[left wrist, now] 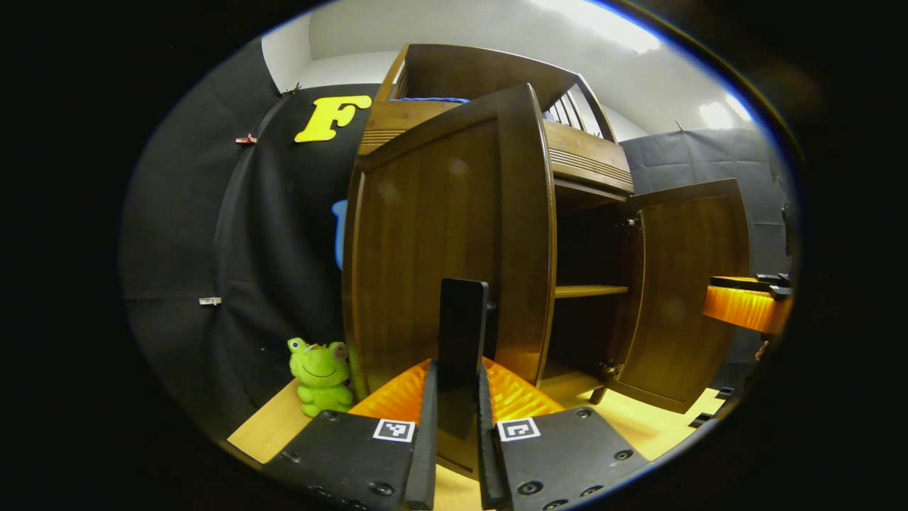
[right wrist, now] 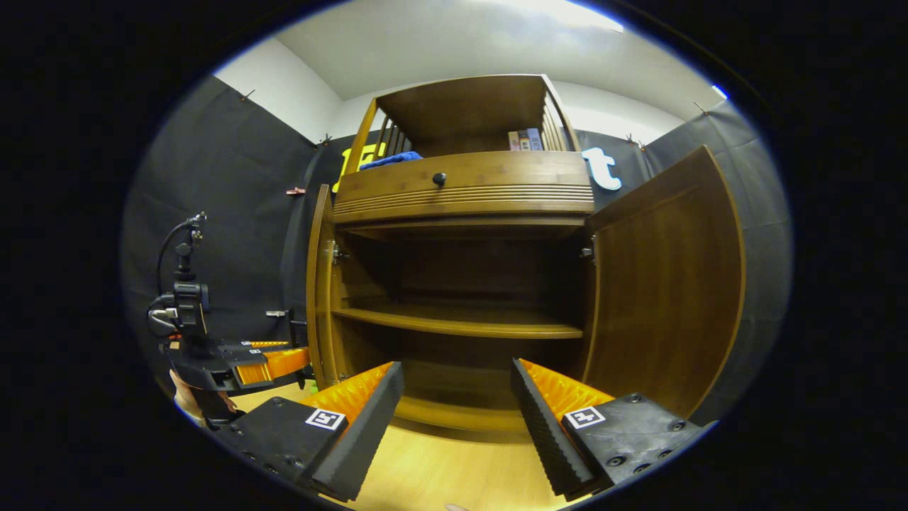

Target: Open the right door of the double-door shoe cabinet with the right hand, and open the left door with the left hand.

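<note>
Left gripper view: my left gripper (left wrist: 457, 433) has its fingers drawn narrow on the dark handle (left wrist: 462, 323) of the left door (left wrist: 433, 241), one finger pressing each side of it.
Left door: swung out toward me, its wooden face close in front of my left camera, its free edge at the right of that face.
Right door: in the left gripper view the right door (left wrist: 691, 291) stands open past the cabinet's dark inside.
Right gripper from afar: my right gripper (left wrist: 748, 301) pokes in at the right edge, just beside the right door's outer edge; I cannot tell from here whether they touch.
Right gripper view: my right gripper (right wrist: 457, 419) is spread wide and holds nothing, its fingers apart in front of the shoe cabinet (right wrist: 461, 191).
Cabinet inside: a shelf (right wrist: 457, 323) crosses the open compartment; the left door (right wrist: 319, 284) shows edge-on, the right door (right wrist: 667, 284) is open wide.
Left gripper from afar: my left gripper (right wrist: 280, 362) sits at the left door's edge, a hand (right wrist: 191, 401) below it.
Floor: a green frog toy (left wrist: 320, 375) sits beside the cabinet on the wooden floor (left wrist: 273, 426).
</note>
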Tool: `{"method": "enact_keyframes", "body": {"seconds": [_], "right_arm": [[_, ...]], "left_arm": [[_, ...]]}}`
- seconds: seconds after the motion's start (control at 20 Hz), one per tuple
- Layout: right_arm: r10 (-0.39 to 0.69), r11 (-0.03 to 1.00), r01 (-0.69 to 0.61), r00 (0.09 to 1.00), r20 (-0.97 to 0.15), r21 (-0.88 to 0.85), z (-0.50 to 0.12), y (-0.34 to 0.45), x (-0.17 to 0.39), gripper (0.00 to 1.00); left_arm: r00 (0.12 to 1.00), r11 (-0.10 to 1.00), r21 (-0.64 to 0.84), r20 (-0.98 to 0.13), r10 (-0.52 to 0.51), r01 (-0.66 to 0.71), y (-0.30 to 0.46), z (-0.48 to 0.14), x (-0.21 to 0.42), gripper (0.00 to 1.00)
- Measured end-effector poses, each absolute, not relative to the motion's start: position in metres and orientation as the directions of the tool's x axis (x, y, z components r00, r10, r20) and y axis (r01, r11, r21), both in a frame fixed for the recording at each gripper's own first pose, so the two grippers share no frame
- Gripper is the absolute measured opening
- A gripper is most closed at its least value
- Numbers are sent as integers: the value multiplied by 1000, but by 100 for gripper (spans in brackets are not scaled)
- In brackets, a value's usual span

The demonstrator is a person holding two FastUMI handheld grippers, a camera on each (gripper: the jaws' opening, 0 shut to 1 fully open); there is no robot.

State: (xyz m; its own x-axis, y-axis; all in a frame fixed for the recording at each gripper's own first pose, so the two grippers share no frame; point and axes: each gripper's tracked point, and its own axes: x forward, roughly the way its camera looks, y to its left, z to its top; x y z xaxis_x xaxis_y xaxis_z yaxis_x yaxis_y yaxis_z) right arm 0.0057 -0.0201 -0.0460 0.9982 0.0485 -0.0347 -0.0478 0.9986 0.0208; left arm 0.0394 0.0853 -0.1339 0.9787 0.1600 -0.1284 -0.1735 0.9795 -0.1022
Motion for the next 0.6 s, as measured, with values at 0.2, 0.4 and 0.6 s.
{"method": "enact_keyframes", "body": {"seconds": [0.2, 0.4, 0.6], "right_arm": [[103, 995, -103, 994, -32, 3, -45, 9, 7, 96], [151, 989, -150, 988, -32, 11, -44, 35, 10, 97], [199, 980, -199, 979, -52, 8, -49, 59, 19, 97]], "left_arm": [[968, 969, -82, -123, 221, -232, 107, -133, 16, 28], [952, 953, -70, -112, 286, -294, 132, -132, -4, 21], [930, 933, -45, -115, 350, -356, 158, -136, -19, 20]]}}
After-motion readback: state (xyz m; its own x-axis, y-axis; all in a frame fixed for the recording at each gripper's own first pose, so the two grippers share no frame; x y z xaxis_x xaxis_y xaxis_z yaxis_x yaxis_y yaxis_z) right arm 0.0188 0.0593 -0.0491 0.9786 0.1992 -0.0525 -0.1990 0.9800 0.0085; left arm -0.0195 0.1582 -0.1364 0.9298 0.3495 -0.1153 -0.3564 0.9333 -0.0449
